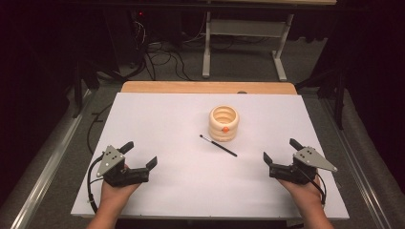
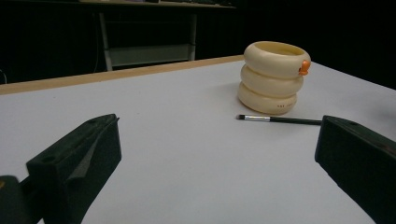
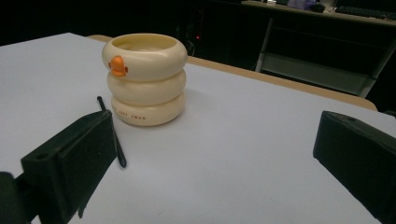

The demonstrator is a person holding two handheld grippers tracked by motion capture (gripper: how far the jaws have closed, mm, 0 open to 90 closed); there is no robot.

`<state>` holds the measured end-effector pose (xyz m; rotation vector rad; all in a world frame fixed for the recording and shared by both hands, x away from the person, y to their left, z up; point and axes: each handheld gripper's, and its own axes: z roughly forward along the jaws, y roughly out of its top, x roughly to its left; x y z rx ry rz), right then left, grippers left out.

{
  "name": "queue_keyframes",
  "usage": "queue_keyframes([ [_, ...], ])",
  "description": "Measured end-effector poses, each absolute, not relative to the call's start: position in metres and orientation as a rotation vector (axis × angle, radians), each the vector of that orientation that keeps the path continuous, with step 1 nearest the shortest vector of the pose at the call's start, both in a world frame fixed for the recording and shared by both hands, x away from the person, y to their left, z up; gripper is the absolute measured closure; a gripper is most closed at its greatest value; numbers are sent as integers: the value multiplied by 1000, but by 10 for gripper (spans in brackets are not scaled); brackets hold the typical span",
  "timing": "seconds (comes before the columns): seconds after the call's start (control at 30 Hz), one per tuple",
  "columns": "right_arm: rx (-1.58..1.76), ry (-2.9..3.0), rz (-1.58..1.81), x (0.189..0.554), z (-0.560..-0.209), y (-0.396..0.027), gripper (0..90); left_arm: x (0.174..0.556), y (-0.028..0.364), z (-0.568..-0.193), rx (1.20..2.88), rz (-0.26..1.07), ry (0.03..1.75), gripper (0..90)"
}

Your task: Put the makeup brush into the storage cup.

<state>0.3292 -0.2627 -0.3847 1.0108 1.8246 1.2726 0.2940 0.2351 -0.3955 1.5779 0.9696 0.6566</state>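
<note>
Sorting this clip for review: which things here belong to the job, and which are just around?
Job:
brush lying on the table
cream holder standing beside it
left tool and right tool, both open

Just around:
white table
desk frame behind
floor cables

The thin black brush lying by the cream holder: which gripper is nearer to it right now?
Right, narrowly. The right gripper sits open to the right of the brush and slightly nearer the person; the left gripper sits open farther off to its left. Neither touches it.
</note>
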Motion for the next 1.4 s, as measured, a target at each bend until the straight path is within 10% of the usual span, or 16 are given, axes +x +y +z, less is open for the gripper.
queue_keyframes([
  [1.4, 1095, 1926, 1109, 335, -386, -263, 8, 294, 235, -395, 1584, 651, 962, 10],
])
